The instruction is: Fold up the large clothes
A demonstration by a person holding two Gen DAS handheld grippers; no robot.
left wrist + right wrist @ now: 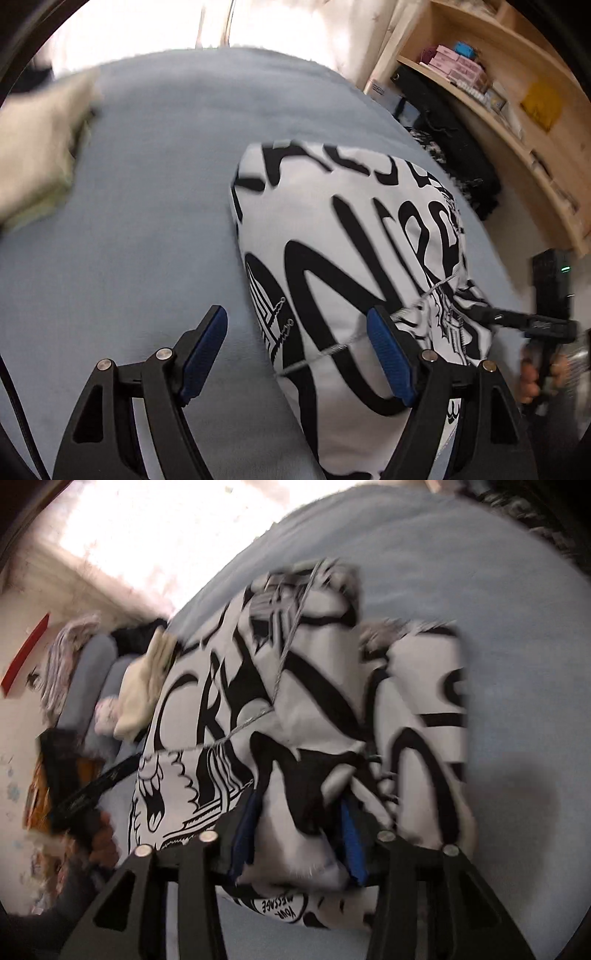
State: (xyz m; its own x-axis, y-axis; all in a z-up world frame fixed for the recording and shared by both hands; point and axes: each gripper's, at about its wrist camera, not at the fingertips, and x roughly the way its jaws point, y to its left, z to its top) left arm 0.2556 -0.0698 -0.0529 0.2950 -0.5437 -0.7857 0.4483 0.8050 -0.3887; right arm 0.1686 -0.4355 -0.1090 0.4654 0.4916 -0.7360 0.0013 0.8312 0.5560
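A white garment with bold black lettering (347, 243) lies folded into a bundle on the pale blue bed (155, 177). A grey drawstring (332, 350) trails over it. My left gripper (295, 347) is open and empty just above the bundle's near left edge; its right finger overlaps the cloth. In the right wrist view the same garment (306, 701) fills the middle. My right gripper (299, 827) has bunched fabric between its blue pads (351, 834) and holds it. The right gripper also shows in the left wrist view (524, 321) at the bundle's right side.
A cream cloth (40, 155) lies on the bed at far left. A wooden shelf unit (509, 96) with boxes stands beside the bed at right, with dark items (454, 155) below. Pillows and clothes (92, 672) pile at the bed's far end.
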